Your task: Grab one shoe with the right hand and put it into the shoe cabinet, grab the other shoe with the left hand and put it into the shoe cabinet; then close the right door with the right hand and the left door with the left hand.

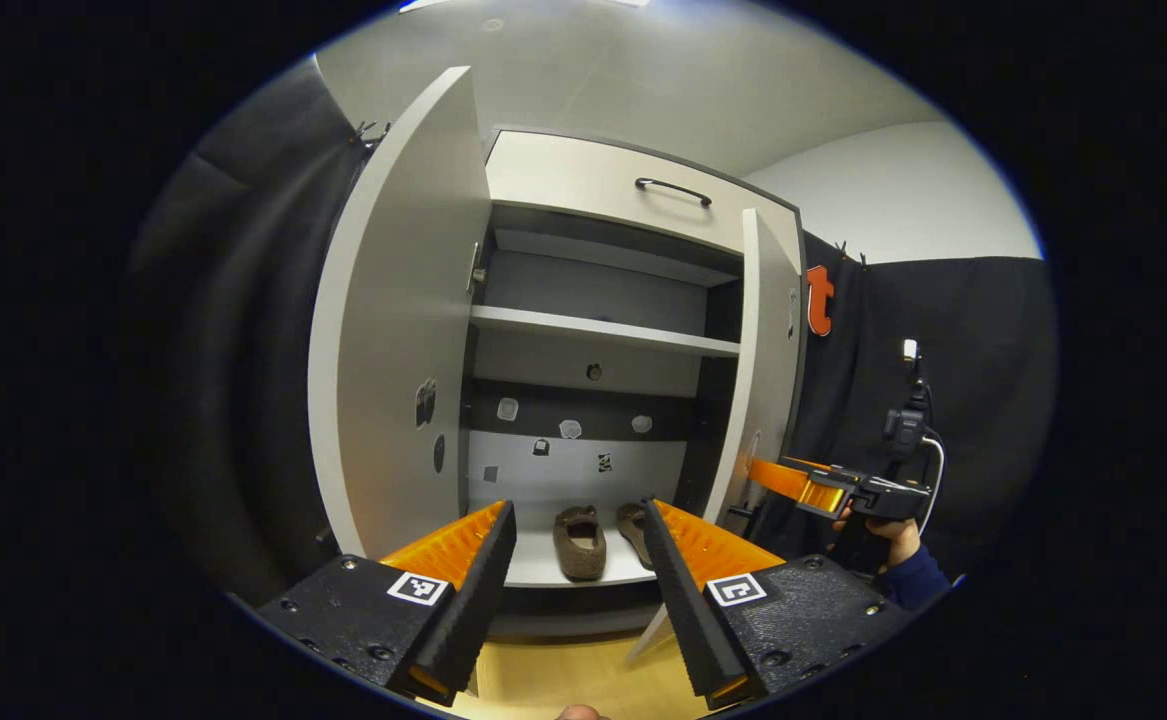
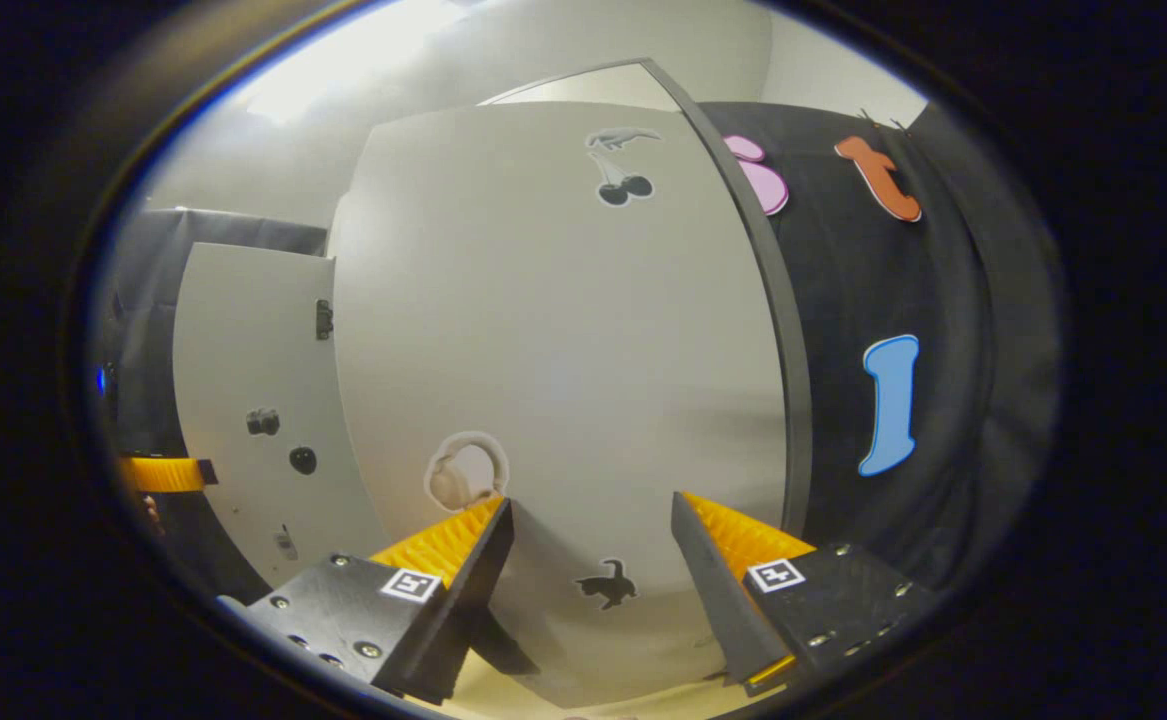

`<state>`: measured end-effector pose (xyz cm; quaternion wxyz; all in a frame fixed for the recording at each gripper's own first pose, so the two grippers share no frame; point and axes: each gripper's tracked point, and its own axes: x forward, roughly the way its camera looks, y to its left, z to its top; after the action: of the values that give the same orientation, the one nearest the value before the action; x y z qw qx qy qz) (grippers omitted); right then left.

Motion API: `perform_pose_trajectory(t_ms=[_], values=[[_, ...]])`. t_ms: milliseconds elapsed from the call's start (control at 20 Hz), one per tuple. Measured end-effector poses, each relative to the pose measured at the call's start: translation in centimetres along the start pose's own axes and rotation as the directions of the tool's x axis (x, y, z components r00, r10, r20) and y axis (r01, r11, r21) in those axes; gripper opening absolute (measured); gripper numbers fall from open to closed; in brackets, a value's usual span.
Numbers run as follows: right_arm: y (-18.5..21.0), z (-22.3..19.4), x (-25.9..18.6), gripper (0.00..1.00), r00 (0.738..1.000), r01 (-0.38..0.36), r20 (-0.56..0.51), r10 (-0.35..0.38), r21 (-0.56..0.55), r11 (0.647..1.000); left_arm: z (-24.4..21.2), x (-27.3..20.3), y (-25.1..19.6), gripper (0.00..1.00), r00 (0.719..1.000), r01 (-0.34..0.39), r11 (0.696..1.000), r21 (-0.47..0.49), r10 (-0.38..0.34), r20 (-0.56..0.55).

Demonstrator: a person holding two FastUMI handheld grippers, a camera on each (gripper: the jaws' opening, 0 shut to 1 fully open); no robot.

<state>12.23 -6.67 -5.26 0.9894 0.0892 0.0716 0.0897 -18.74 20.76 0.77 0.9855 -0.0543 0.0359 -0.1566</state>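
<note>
Brown felt shoes [image 1: 580, 541] lie side by side on the bottom shelf of the shoe cabinet [image 1: 603, 330], whose two doors stand open. Your left gripper [image 1: 578, 560] faces them, spread wide and empty. Your right gripper [image 2: 591, 570], also wide, is up against the right door [image 2: 563, 330], near its stickers.
</note>
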Motion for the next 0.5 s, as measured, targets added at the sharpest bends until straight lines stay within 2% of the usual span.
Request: perform_pose_trajectory(t_ms=[50,300,350,400,500], values=[[0.1,0.0,0.4,0.95,1.000,0.000,-0.002,0.000,0.006,1.000,0.1,-0.5,-0.1,0.79,1.000,0.005,1.000,-0.004,-0.005,0.005],[0.3,-0.1,1.6,0.95,1.000,0.000,-0.001,0.000,0.022,1.000,0.7,-2.7,0.2,0.79,1.000,-0.016,1.000,-0.005,0.016,0.024],[0.2,-0.1,2.5,0.95,1.000,0.003,-0.003,-0.003,0.027,1.000,0.8,-3.3,0.3,0.84,0.999,-0.022,1.000,-0.003,0.023,0.027],[0.2,-0.1,3.0,0.95,1.000,0.006,-0.004,-0.006,0.033,0.999,0.9,-3.9,0.5,0.79,0.999,-0.028,1.000,0.000,0.028,0.031],[0.2,-0.1,3.2,0.95,1.000,0.029,0.000,-0.029,0.014,0.999,1.5,-5.5,1.0,0.79,0.997,-0.051,0.999,0.004,0.051,0.049]])
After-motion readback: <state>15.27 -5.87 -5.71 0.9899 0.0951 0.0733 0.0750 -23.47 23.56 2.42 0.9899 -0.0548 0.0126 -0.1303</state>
